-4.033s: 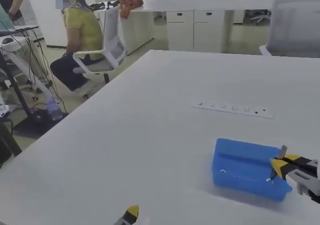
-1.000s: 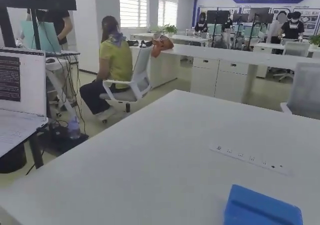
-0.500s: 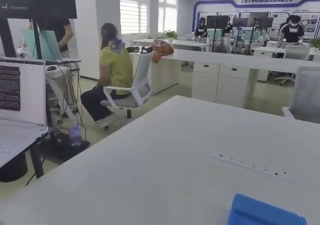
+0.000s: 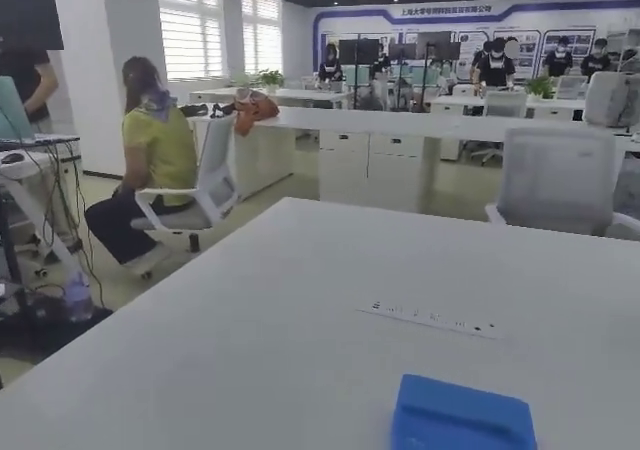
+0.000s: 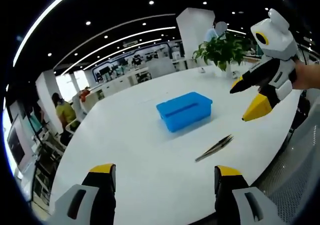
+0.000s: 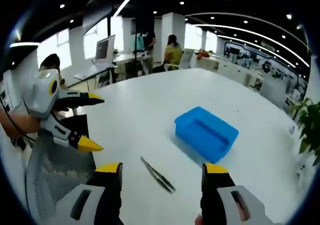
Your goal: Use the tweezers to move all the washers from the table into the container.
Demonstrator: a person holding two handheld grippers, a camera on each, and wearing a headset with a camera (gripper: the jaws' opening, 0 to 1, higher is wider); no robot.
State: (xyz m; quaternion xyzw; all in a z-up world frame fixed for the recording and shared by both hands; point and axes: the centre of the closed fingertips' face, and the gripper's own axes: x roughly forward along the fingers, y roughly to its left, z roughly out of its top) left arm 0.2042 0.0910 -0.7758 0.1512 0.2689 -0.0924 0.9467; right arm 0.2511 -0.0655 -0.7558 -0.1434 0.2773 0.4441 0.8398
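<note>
I see left gripper (image 5: pixel 165 169) and right gripper (image 6: pixel 162 168) jaws apart, empty; tweezers (image 6: pixel 157 175) on table (image 6: pixel 130 115) just ahead, container (image 6: pixel 206 132) beyond.

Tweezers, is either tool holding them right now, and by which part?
Neither. The tweezers lie free on the table, near the blue container; the left tool and the right tool are open with nothing between their jaws.
</note>
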